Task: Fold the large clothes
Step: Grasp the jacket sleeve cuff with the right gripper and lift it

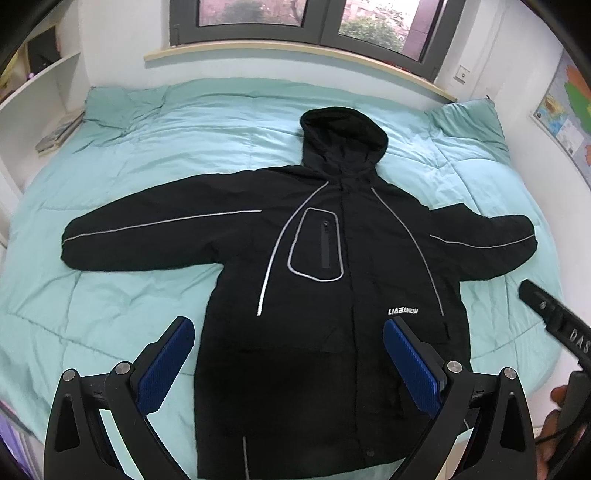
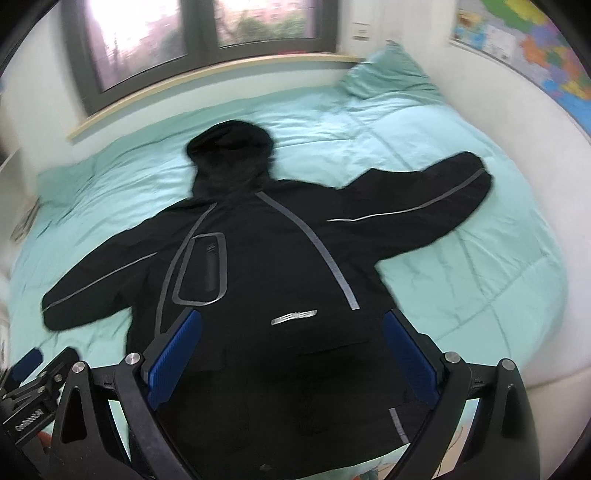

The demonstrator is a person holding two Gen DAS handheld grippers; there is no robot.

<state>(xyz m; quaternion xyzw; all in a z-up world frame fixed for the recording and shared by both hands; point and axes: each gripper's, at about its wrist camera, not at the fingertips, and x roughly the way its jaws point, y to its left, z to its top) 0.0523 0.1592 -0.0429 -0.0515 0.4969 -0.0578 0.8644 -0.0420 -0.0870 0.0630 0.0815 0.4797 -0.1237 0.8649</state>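
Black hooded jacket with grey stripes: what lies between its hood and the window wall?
Only bare turquoise quilt lies between the hood and the window wall, in both wrist views.

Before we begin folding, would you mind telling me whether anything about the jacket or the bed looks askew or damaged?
Nothing stands out. The black jacket lies flat, front up, on the teal duvet, both sleeves spread and the hood pointing to the window. Both grippers, left and right, are open above its hem.
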